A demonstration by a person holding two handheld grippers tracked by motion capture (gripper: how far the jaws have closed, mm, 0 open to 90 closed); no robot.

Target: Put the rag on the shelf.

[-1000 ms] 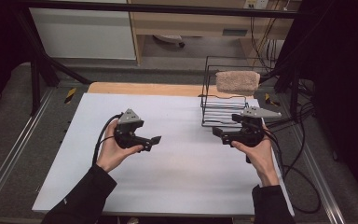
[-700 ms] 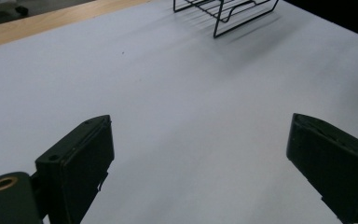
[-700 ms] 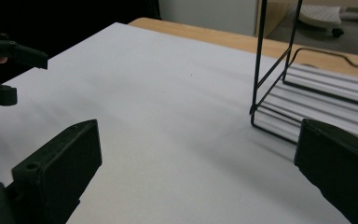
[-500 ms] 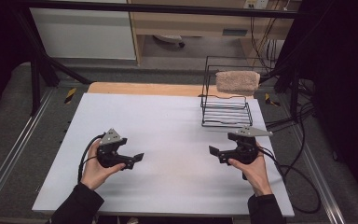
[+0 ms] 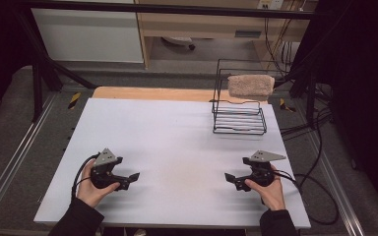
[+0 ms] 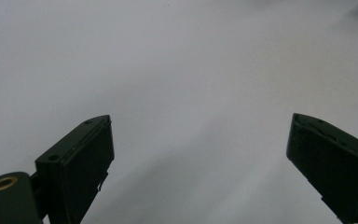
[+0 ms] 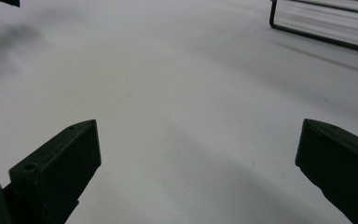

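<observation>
High view: left gripper (image 5: 130,178) held low at lower left of frame, right gripper (image 5: 230,178) at lower right, both over white table (image 5: 177,132), tips turned inward. Jaws of each spread wide, nothing held, as seen in left gripper view (image 6: 200,154) and right gripper view (image 7: 198,158). Wire rack (image 5: 239,118) placed upper right, well apart; beige towel (image 5: 250,85) draped on its top rail.
</observation>
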